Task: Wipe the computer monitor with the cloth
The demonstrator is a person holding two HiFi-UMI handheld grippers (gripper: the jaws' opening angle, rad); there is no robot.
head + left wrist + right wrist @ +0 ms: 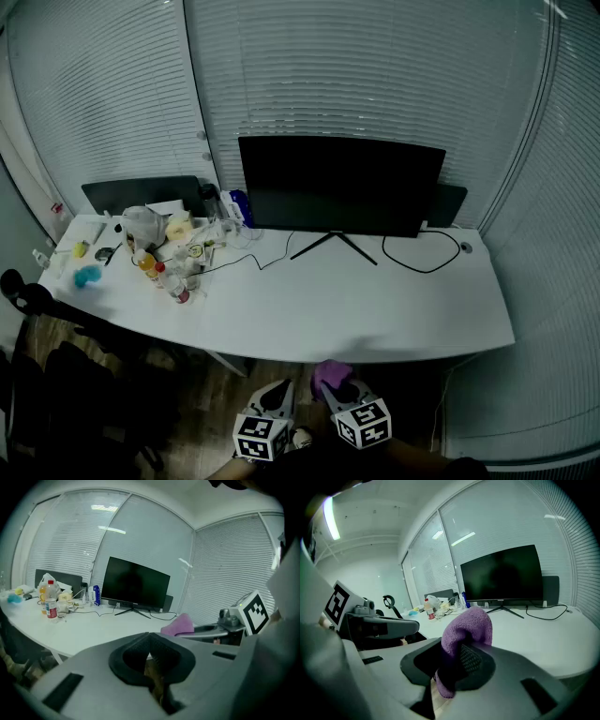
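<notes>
My right claw (459,660) is clamped on the purple cloth (469,624), just off the near edge of the white surface (375,305); my left claw (150,641) is closed on nothing; the black monitor (339,183) stands at the surface's back, well apart from both.

Worktop (375,309): middle and right half bare from front edge up to monitor foot, open approach.
Monitor (339,183): upright along back edge, centre; splayed stand legs (334,246) jut forward beneath it.
Black cable loop (424,258): flat on worktop near back right corner.
Left end crowded: bottles, bag, small clutter (164,258) from back edge nearly to front edge.
Blinds (375,75): close behind monitor.
Dark chair (66,384): below left front edge.
Left gripper (277,396), jaws together, and right gripper (342,392), clamped on purple cloth (330,374), sit low before front edge; nothing stands between them and it.
</notes>
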